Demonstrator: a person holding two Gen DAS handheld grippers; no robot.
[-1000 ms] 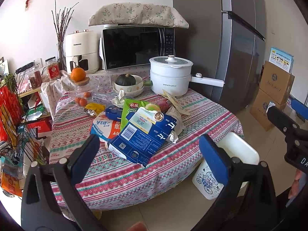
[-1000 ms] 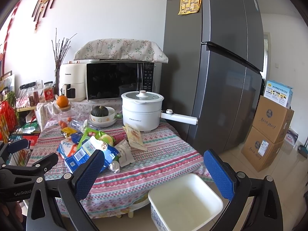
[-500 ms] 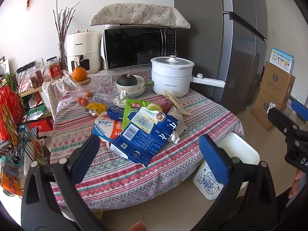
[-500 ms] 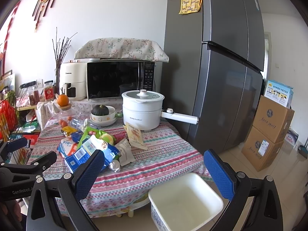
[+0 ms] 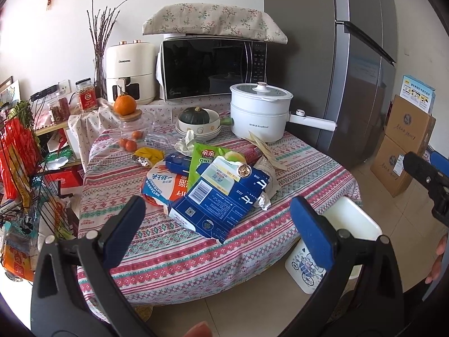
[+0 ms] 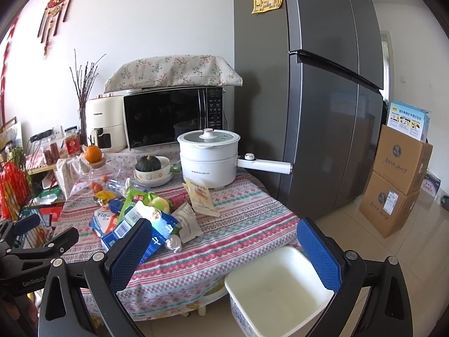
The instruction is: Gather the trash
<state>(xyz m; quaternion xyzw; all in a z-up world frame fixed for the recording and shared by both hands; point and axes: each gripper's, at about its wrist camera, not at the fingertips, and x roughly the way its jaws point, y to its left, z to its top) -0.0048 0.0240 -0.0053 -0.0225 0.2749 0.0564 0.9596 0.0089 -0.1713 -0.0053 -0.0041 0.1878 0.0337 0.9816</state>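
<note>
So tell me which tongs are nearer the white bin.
Right. The right tongs hang open almost directly above the white bin; the left tongs, also open, face the table with the bin off to their right.

One white pot (image 5: 259, 112), one microwave (image 5: 213, 67), one white bin (image 6: 276, 289), one big orange (image 5: 125, 104), two stacked brown boxes (image 6: 395, 179), one green squash (image 5: 194, 115).

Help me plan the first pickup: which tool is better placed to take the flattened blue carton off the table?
Left, probably. The left tool is open and the blue carton sits centred between its fingers. The right tool, also open, faces the white bin, with the carton off by its left finger.
</note>
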